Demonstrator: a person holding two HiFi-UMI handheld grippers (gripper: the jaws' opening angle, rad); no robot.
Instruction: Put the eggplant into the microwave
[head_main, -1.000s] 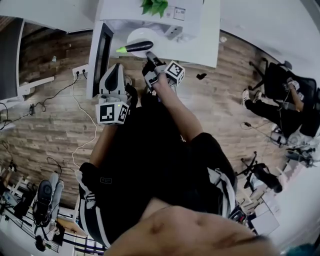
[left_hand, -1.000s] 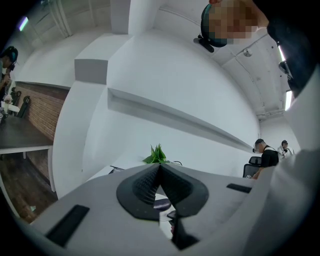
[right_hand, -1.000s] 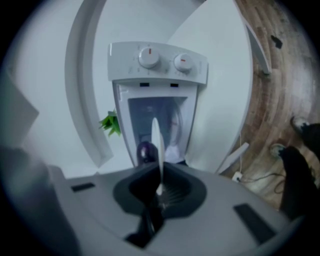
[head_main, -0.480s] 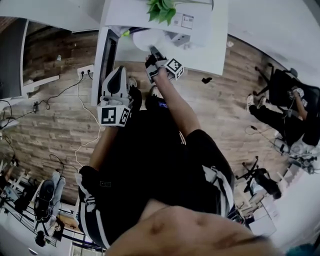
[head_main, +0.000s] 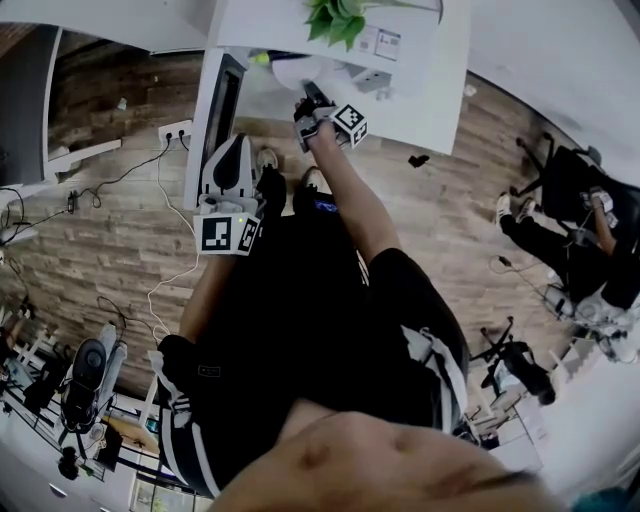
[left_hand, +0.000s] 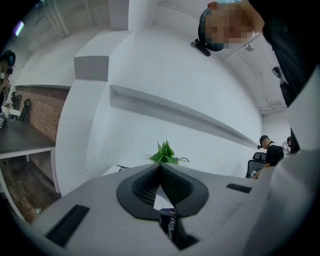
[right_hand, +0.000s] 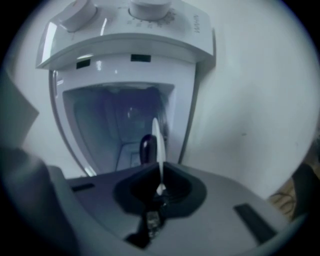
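The white microwave stands at the top of the head view with its door swung open to the left. My right gripper is shut on the rim of a white plate. The plate carries the dark eggplant, of which only the green stem shows at the mouth of the oven. In the right gripper view the plate stands edge-on between the jaws of my right gripper, with the eggplant beside it in front of the open cavity. My left gripper hangs shut and empty beside the door.
A green plant sits on top of the microwave and also shows in the left gripper view as the plant. A power strip with cables lies on the wooden floor. A seated person and chairs are at the right.
My right gripper has carried the plate and eggplant lower and farther into the microwave opening. The eggplant's dark body, plain a second ago, is now mostly hidden. The left gripper has hardly moved.
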